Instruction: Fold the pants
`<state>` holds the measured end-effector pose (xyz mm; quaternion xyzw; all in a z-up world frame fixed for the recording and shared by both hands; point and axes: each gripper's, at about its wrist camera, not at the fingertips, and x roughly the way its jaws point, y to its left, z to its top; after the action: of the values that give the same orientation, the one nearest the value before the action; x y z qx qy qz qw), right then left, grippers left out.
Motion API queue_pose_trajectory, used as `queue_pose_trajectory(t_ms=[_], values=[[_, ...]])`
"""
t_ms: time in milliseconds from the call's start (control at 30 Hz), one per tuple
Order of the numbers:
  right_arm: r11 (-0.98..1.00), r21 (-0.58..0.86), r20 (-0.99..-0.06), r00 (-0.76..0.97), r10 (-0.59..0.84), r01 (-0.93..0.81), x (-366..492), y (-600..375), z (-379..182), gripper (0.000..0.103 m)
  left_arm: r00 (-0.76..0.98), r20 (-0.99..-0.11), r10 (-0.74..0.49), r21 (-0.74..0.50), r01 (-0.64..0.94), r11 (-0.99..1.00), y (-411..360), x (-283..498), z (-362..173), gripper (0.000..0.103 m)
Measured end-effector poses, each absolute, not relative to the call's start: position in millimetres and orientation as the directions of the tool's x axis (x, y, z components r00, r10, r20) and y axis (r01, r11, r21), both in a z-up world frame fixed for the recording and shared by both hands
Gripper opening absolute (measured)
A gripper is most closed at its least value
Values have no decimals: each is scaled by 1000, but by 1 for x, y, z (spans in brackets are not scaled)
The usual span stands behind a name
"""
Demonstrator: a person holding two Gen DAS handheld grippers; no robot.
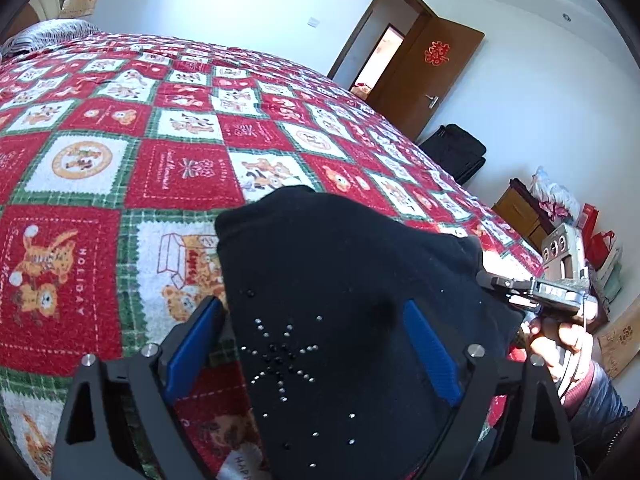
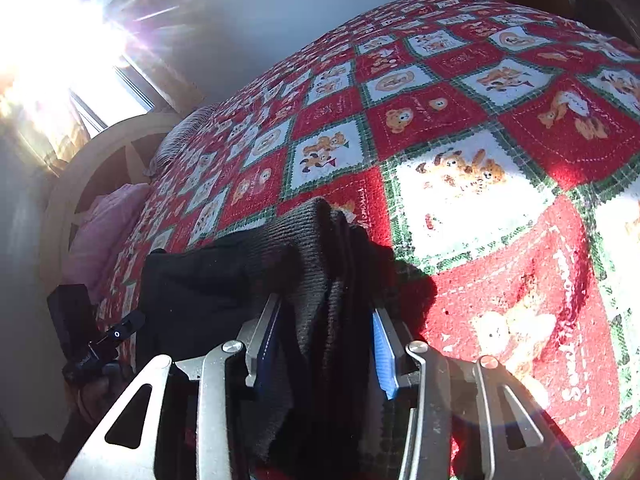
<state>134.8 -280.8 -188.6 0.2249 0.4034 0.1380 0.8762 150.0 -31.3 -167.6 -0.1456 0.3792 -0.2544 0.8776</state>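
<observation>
Black pants [image 1: 340, 264] lie bunched on the red, white and green patchwork quilt [image 1: 160, 176]; a star of small rhinestones [image 1: 280, 356] shows on the cloth. My left gripper [image 1: 312, 306] stands wide over them. The cloth spreads between and past its blue pads [image 1: 430, 352], which do not squeeze it. In the right wrist view the pants [image 2: 224, 276] show a grey ribbed band [image 2: 312, 232]. My right gripper [image 2: 326, 308] is shut on that thick bunch, the fabric filling the gap between its pads [image 2: 384, 356]. A hand [image 1: 560, 344] holds the right tool at the pants' right edge.
The quilt [image 2: 480, 208] covers the whole bed. A brown door [image 1: 432, 80] stands ajar at the far wall, with a black suitcase [image 1: 456, 152] and boxes and red bags [image 1: 568, 216] beside it. A curved headboard [image 2: 80, 168], a pink pillow [image 2: 108, 228] and window glare sit at the bed's head.
</observation>
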Motion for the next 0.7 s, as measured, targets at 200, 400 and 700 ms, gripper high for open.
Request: queue_pose_trajectory(t_ms=[200,400,700], values=[[860,499,-613,659,435,-103,120,-272,-176,26,560,-586,-586,-479,344,808,-28,149,-169,52],[874,469,-580,701,415,-129,105,-263,-158,25,559,-568,-605,-500,349,792,-23,144,-164,20],[879,444,-535,736,415,-173,88,-248,-128,25,584,-550,-597,-493,349,797,-18,133,-144,15]])
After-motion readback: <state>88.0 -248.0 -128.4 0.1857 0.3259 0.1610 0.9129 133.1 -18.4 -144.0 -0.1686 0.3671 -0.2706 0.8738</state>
